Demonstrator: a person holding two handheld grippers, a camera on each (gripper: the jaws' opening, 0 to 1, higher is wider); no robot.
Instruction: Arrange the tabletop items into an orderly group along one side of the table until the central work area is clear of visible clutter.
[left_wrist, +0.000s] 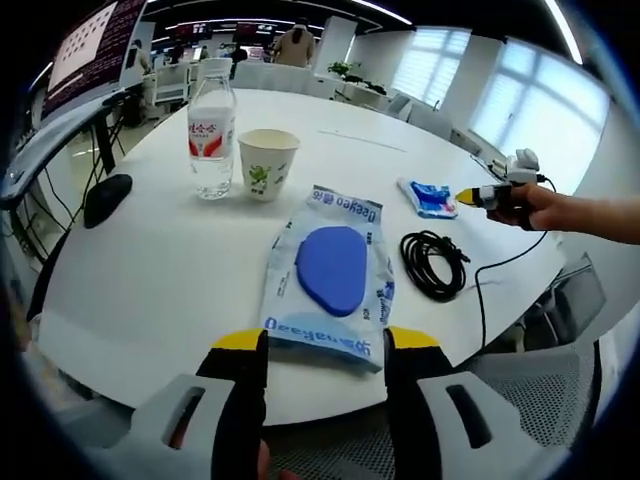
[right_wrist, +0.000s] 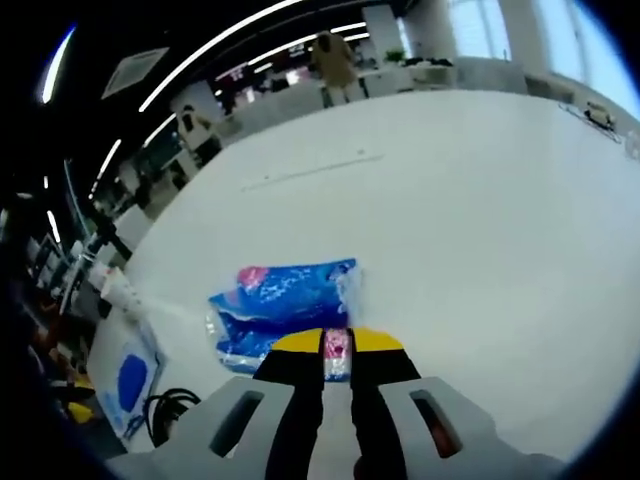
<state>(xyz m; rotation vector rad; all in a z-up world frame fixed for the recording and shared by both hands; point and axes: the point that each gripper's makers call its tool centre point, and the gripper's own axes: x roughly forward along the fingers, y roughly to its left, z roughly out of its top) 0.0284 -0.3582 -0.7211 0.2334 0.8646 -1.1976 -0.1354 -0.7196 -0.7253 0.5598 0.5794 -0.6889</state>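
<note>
A: So, the left gripper (left_wrist: 325, 345) gapes released, wipes pack (left_wrist: 330, 275) just ahead; bottle (left_wrist: 211, 135) and cup (left_wrist: 265, 163) lie beyond.

B: The right gripper (right_wrist: 337, 343) is clenched on the blue packet (right_wrist: 285, 305), cable (right_wrist: 165, 408) behind-left.

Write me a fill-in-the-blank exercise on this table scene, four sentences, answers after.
1. The clear plastic water bottle stands beside a paper ____.
2. The coiled cable is coloured ____.
3. The right gripper is shut on the small blue ____ packet.
4. The left gripper hangs open before the white wipes pack with a ____ lid.

Answers: cup; black; plastic; blue
</note>
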